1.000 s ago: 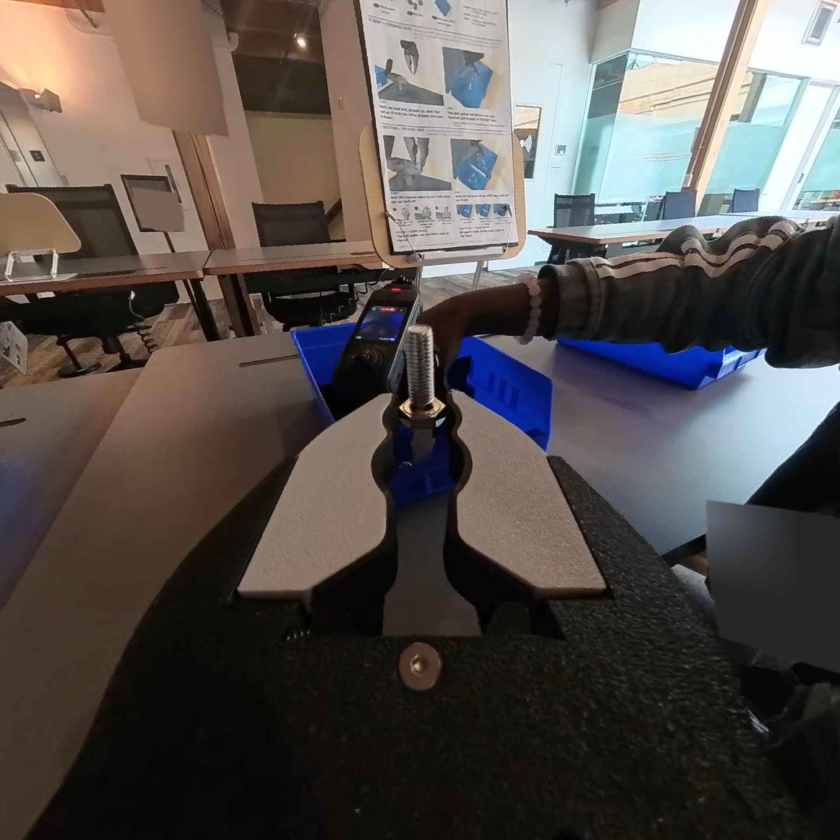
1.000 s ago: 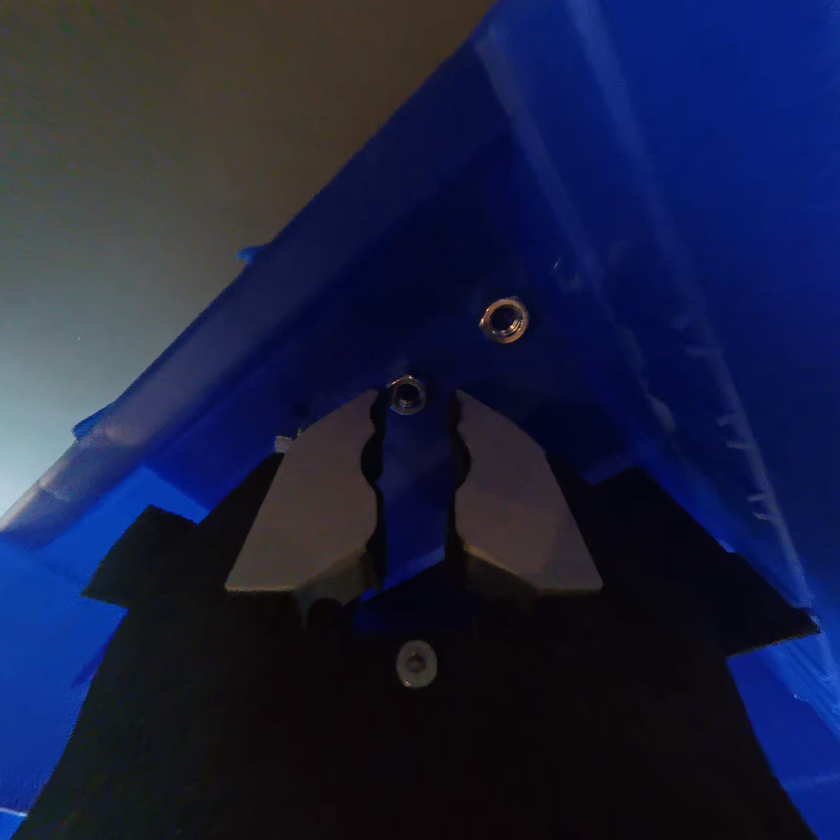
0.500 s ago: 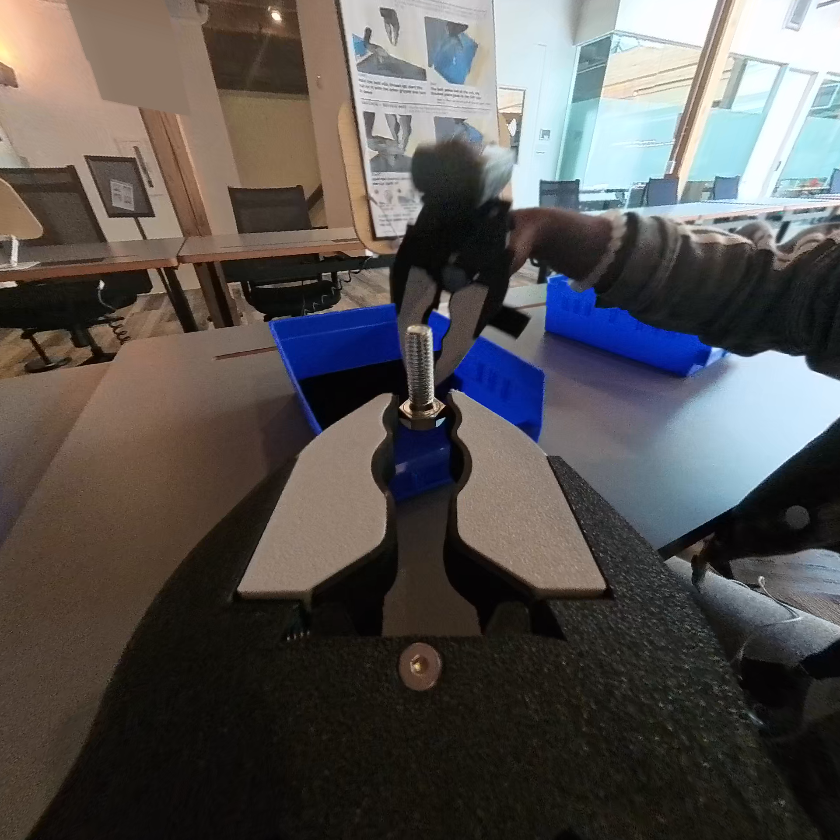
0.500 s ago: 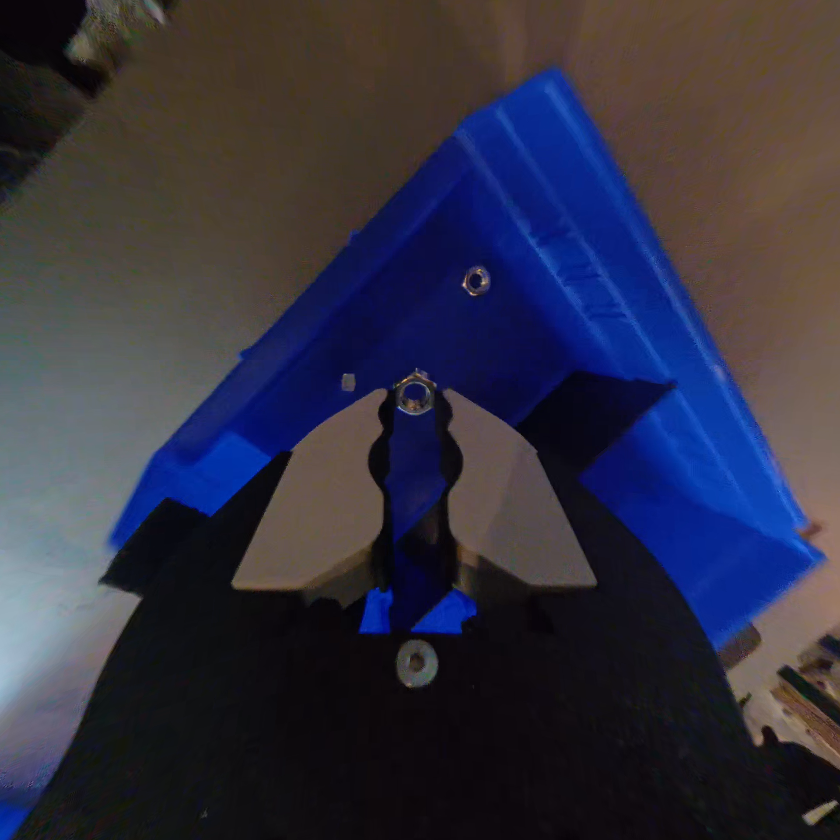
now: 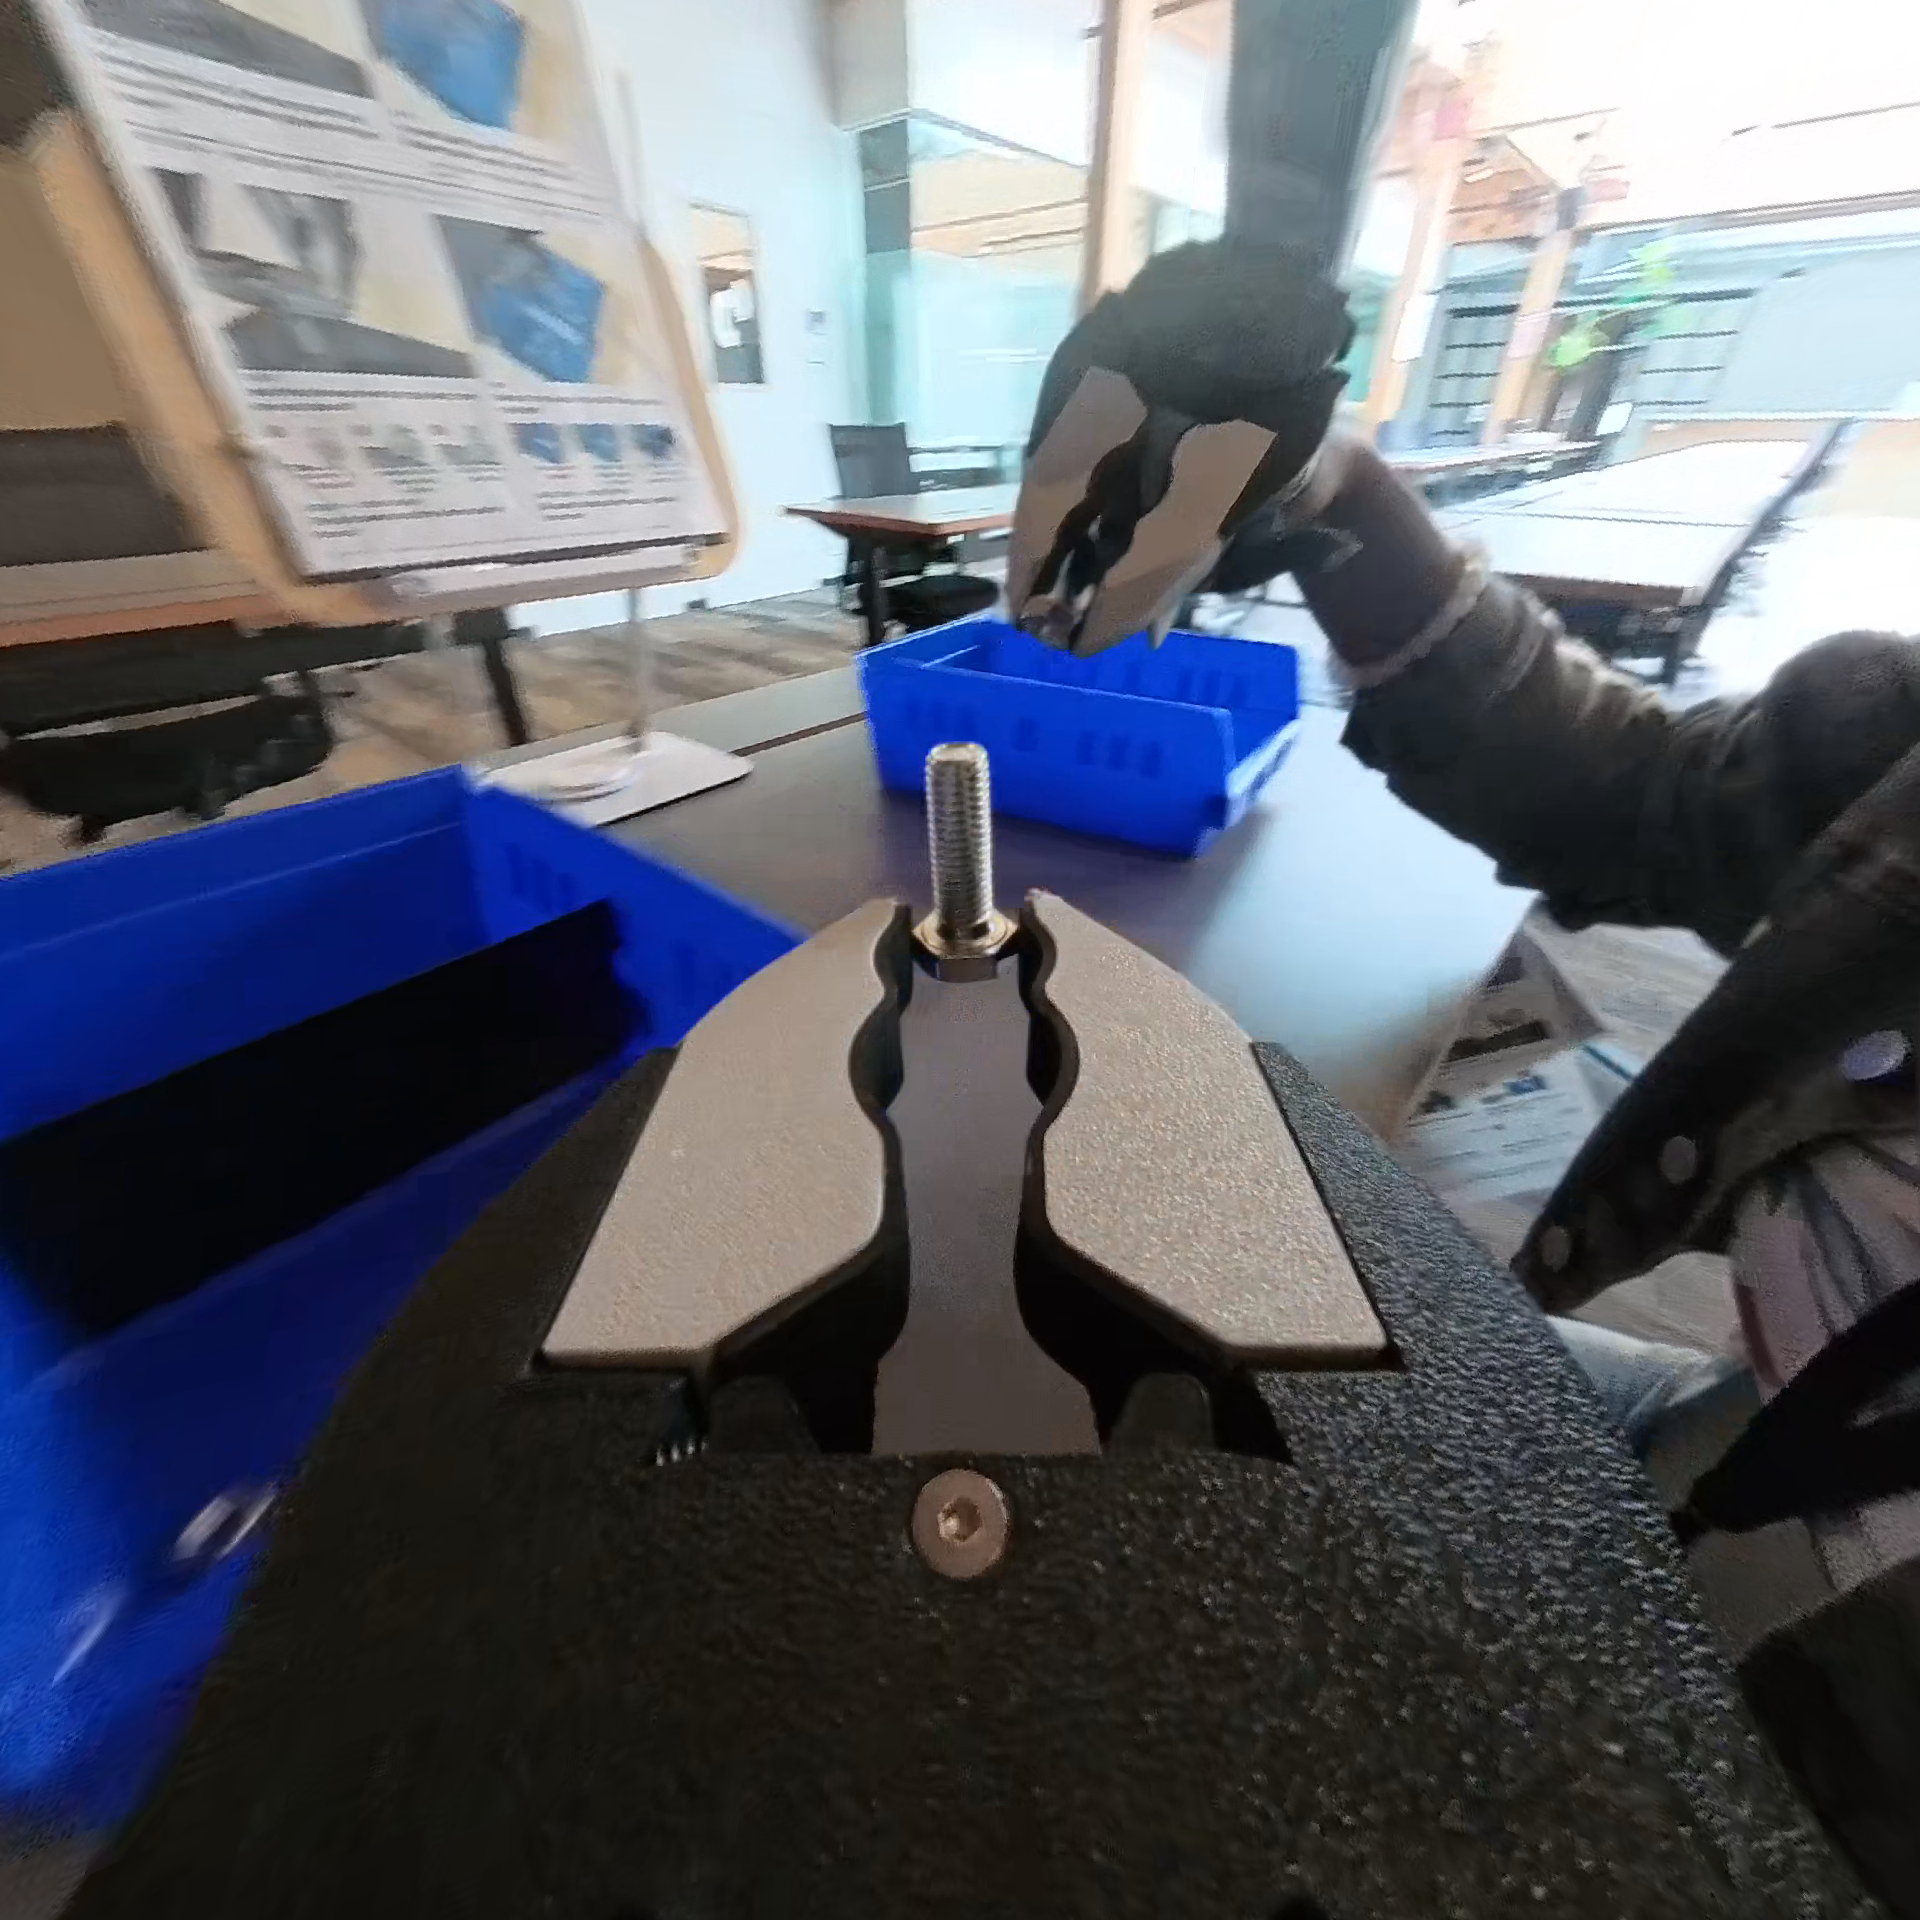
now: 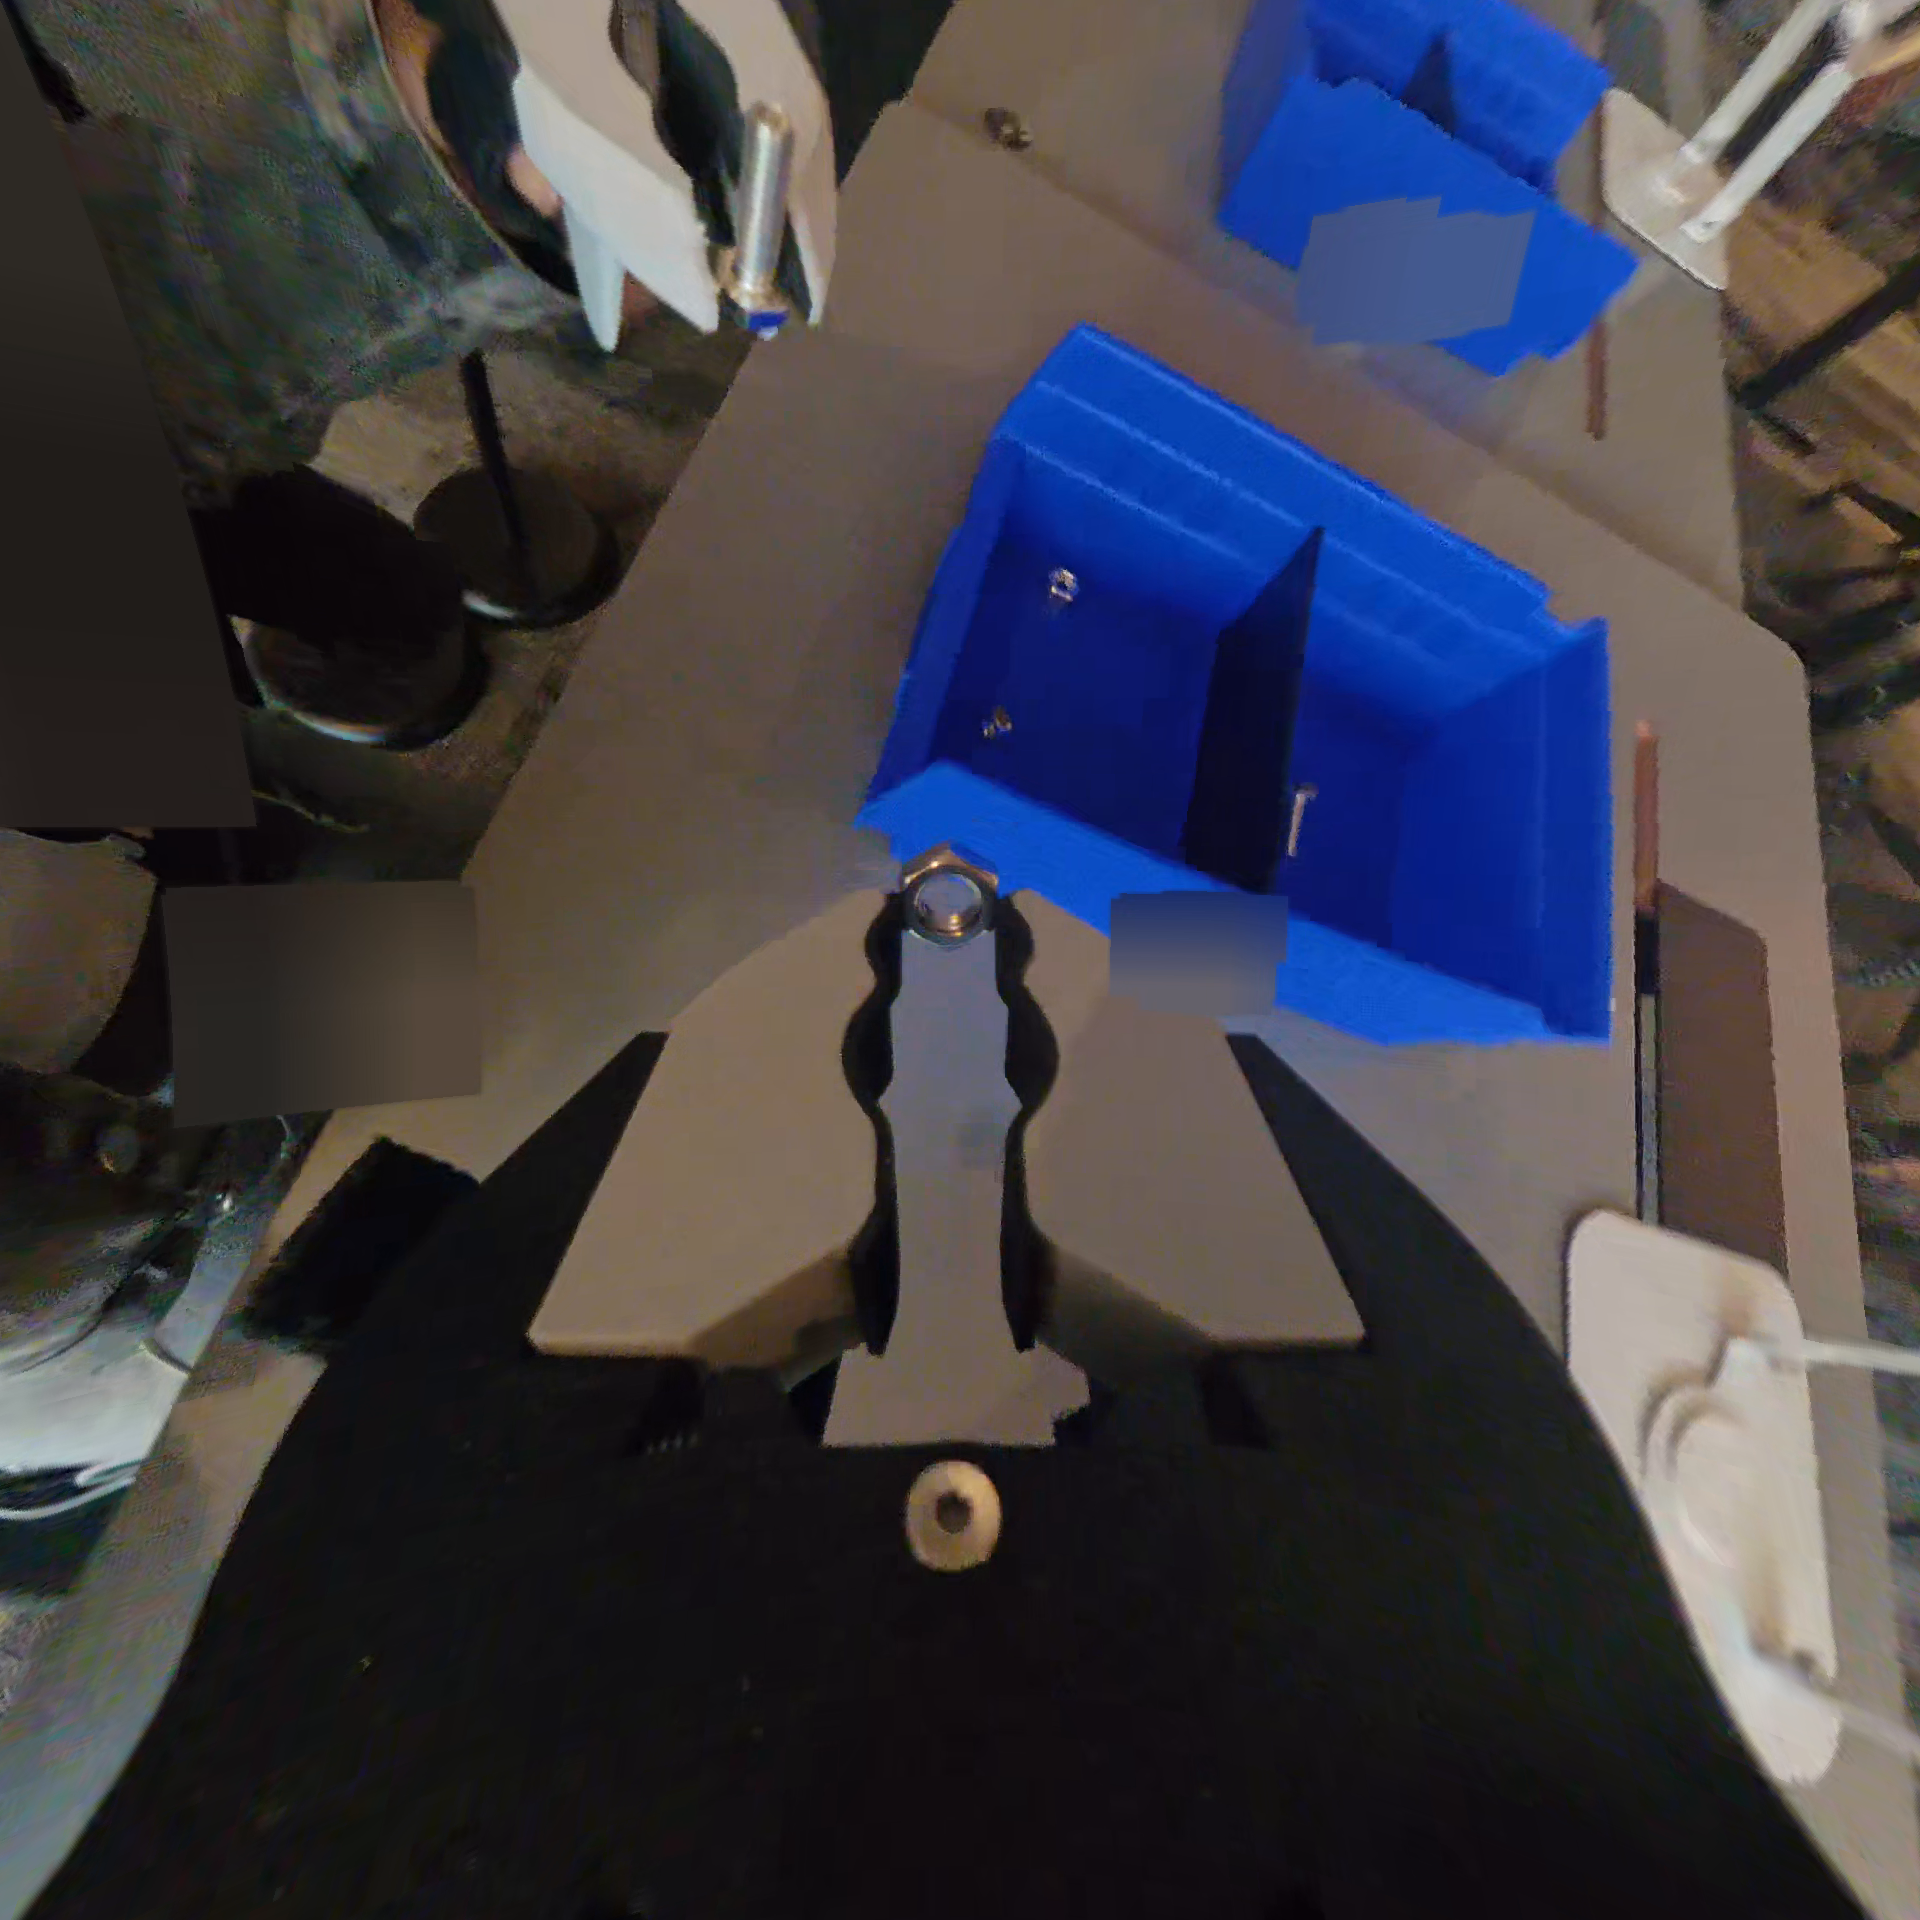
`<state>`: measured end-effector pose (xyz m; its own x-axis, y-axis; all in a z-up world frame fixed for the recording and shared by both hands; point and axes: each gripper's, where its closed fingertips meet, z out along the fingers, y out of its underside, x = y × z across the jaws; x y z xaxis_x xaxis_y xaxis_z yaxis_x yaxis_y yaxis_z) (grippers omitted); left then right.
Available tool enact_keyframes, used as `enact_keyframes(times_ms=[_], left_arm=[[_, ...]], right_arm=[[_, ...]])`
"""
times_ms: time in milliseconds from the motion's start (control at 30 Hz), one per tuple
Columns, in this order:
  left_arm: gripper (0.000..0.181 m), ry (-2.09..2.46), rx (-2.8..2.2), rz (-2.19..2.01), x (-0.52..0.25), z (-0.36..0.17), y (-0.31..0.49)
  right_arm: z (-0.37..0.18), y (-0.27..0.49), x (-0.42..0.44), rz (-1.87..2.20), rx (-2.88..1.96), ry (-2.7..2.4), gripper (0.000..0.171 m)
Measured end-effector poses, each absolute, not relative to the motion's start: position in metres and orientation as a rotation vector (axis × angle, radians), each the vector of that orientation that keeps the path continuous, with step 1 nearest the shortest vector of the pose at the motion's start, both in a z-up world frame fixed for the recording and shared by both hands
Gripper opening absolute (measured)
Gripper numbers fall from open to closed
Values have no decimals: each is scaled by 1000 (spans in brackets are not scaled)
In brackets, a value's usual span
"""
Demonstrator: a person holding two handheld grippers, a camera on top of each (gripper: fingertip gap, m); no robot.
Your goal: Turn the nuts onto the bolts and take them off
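Observation:
My left gripper [image 5: 961, 940] is shut on the hex head of a steel bolt [image 5: 956, 847], which stands upright with its thread up. My right gripper [image 6: 948, 914] is shut on a steel nut [image 6: 948, 906] at its fingertips, held high over the table. In the left wrist view the right gripper [image 5: 1081, 629] hangs up and to the right of the bolt, apart from it. In the right wrist view the left gripper [image 6: 717, 281] with the bolt [image 6: 756, 197] shows at the top left.
A blue divided bin [image 6: 1475, 790] on the grey table [image 6: 665, 665] holds two loose nuts [image 6: 1060, 587] and a bolt [image 6: 1299, 821]. A second blue bin [image 6: 1340, 156] lies farther off. An instruction board on a stand [image 5: 395, 312] rises behind. A person's sleeve [image 5: 1621, 769] reaches in from the right. The tips of one gripper are about 15 centimetres away from the tips of the other.
My right gripper shut on a nut in the blue bin, lifted it out and rose high above the table. My left gripper swung right with the bolt.

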<state>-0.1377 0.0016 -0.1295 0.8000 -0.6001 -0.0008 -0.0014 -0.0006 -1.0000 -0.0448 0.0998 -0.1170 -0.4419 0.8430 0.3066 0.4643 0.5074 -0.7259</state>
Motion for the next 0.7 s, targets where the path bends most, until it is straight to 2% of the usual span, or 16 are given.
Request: enact_keyframes(times_ms=[300,533,700], left_arm=[[19,829,-1414,-834,1,-138,64],[19,1019,-1452,-899,56,-176,105],[19,1141,-1390,-908,80,-191,111]], right_arm=[[-115,111,48,760,-1196,-1865,16],[-105,103,75,719,-1173,-1909,16],[-124,107,79,606,-1177,-2121,16]])
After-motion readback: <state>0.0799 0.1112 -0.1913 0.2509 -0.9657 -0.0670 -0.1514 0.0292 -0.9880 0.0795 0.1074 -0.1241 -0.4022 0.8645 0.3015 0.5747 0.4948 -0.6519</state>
